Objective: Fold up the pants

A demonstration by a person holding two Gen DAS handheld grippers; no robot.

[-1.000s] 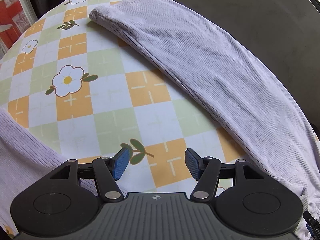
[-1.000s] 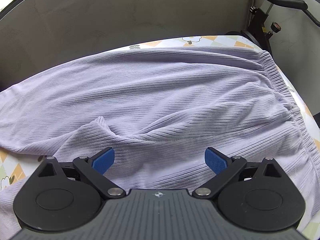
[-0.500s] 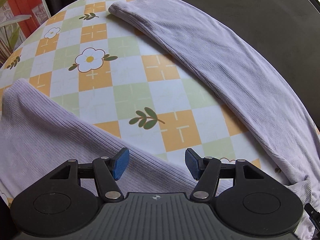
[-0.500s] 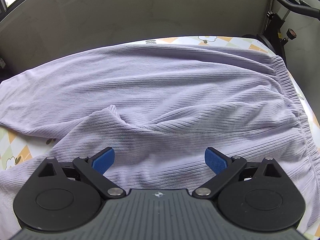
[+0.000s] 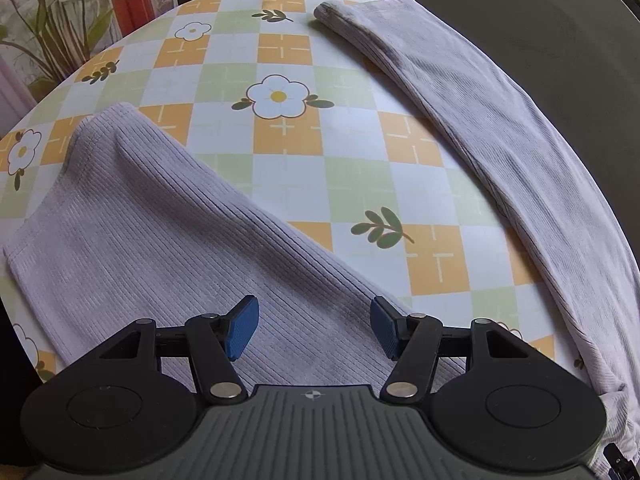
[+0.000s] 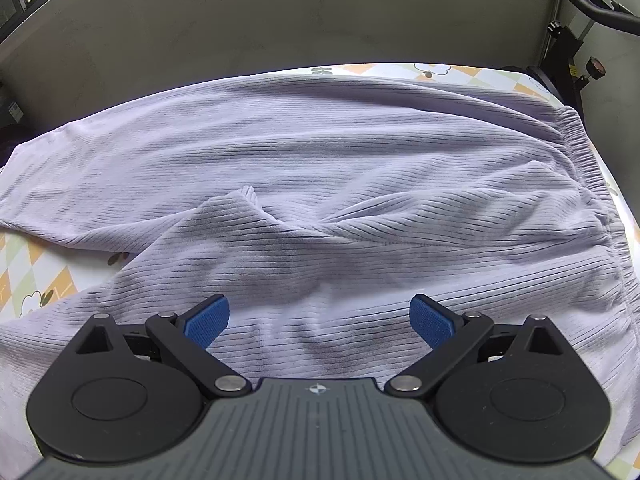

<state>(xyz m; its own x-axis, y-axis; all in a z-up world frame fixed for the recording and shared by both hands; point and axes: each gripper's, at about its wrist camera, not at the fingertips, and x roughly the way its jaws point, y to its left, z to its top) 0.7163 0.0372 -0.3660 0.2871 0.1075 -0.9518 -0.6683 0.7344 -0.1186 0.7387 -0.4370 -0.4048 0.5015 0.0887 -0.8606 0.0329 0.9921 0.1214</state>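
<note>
Left wrist view: fingers (image 5: 244, 328) of the left gripper (image 5: 314, 328) stand apart, empty, above one leg of the pants (image 5: 160, 240) at lower left; the other leg runs down the right of the checked table (image 5: 280, 184).

Right wrist view: the right gripper (image 6: 320, 322) is spread wide, empty, over the pants' rumpled seat at centre, waistband (image 6: 592, 184) at right.

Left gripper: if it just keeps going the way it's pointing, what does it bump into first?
Probably the near leg of the lilac pants. The left gripper points down with open, empty jaws, and ribbed cloth lies between its fingertips. Its height above the cloth is unclear.
</note>
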